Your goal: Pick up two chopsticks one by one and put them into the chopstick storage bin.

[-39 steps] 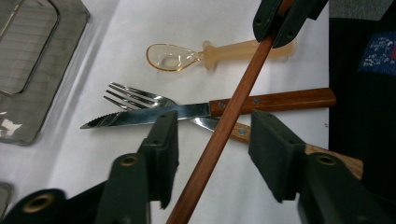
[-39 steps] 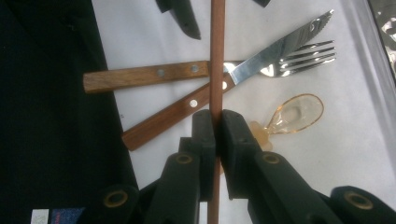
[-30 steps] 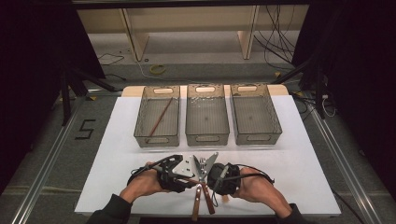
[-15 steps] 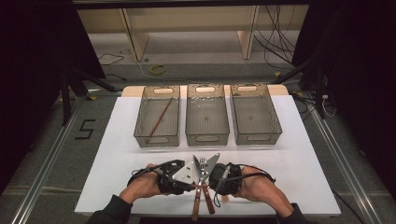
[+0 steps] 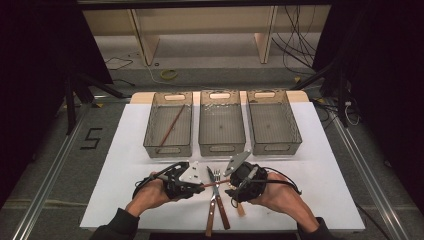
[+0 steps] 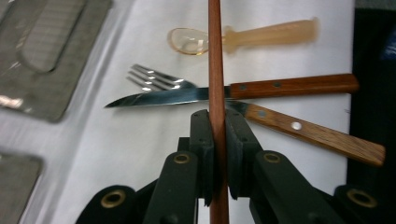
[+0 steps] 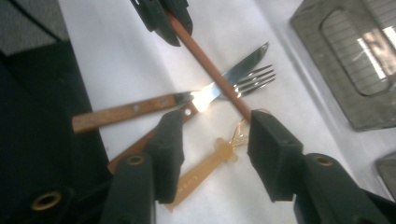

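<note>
1. Chopstick first: the slim reddish-brown wooden chopstick (image 6: 215, 65) sits pinched between the black jaws of the left gripper (image 6: 216, 133), which have just closed tight on it; the stick runs straight away from that gripper, raised over the cutlery on the white table (image 5: 330, 165).
2. From above, the left gripper (image 5: 186, 181) and the right gripper (image 5: 239, 186) sit side by side near the table's front edge, the chopstick (image 5: 212, 184) spanning between them.
3. The right gripper (image 7: 212, 140) has its jaws roughly half open, having just spread; the chopstick's (image 7: 210, 69) end lies beside one pad, and I cannot tell whether it touches.
4. Under the stick lie a wooden-handled steel knife (image 6: 224, 92), a wooden-handled steel fork (image 6: 159, 80) crossing it, and a translucent amber plastic spoon (image 6: 243, 38).
5. Farther back stand three grey mesh trays; the left tray (image 5: 168, 148) holds another brown chopstick (image 5: 172, 125).
</note>
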`<control>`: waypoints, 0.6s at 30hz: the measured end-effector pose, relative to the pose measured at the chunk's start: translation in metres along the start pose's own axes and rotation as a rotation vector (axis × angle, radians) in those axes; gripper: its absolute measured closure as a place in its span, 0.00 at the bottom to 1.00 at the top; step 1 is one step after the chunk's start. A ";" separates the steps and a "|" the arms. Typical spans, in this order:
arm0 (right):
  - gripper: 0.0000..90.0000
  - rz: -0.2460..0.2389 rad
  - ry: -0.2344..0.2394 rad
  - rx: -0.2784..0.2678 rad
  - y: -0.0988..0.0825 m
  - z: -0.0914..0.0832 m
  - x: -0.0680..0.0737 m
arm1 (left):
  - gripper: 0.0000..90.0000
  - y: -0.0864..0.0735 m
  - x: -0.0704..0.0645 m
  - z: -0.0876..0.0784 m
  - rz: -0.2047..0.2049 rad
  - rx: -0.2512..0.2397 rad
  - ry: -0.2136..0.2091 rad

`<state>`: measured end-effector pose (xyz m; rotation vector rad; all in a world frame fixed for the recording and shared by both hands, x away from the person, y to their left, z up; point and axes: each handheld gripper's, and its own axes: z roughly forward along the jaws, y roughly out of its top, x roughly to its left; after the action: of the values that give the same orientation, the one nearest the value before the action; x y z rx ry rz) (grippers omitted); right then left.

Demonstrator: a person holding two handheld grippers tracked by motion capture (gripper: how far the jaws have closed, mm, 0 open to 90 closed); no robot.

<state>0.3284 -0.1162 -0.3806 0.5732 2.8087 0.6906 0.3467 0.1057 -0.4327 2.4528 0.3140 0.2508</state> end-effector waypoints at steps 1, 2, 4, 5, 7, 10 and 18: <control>0.58 0.004 -0.001 -0.011 -0.001 -0.001 -0.001 | 0.92 -0.001 0.002 -0.001 -0.016 -0.009 0.011; 0.57 0.020 0.000 -0.020 -0.001 -0.002 0.000 | 0.92 -0.002 0.005 -0.002 -0.030 -0.011 0.015; 0.54 0.032 -0.005 -0.030 -0.002 -0.002 0.000 | 0.92 -0.004 0.009 -0.005 -0.067 -0.022 0.046; 0.53 0.041 -0.002 -0.039 -0.003 -0.002 0.000 | 0.92 -0.005 0.011 -0.007 -0.088 -0.025 0.059; 0.50 0.058 -0.009 -0.040 -0.005 -0.001 0.001 | 0.92 -0.007 0.016 -0.010 -0.122 -0.033 0.079; 0.47 0.117 -0.016 -0.018 -0.009 0.002 -0.002 | 0.92 -0.010 0.021 -0.014 -0.186 -0.050 0.104; 0.42 0.217 -0.041 0.016 -0.029 0.017 -0.014 | 0.92 -0.015 0.032 -0.025 -0.287 -0.076 0.169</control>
<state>0.3371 -0.1385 -0.4082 0.8948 2.7413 0.6868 0.3685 0.1409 -0.4198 2.2810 0.7090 0.3387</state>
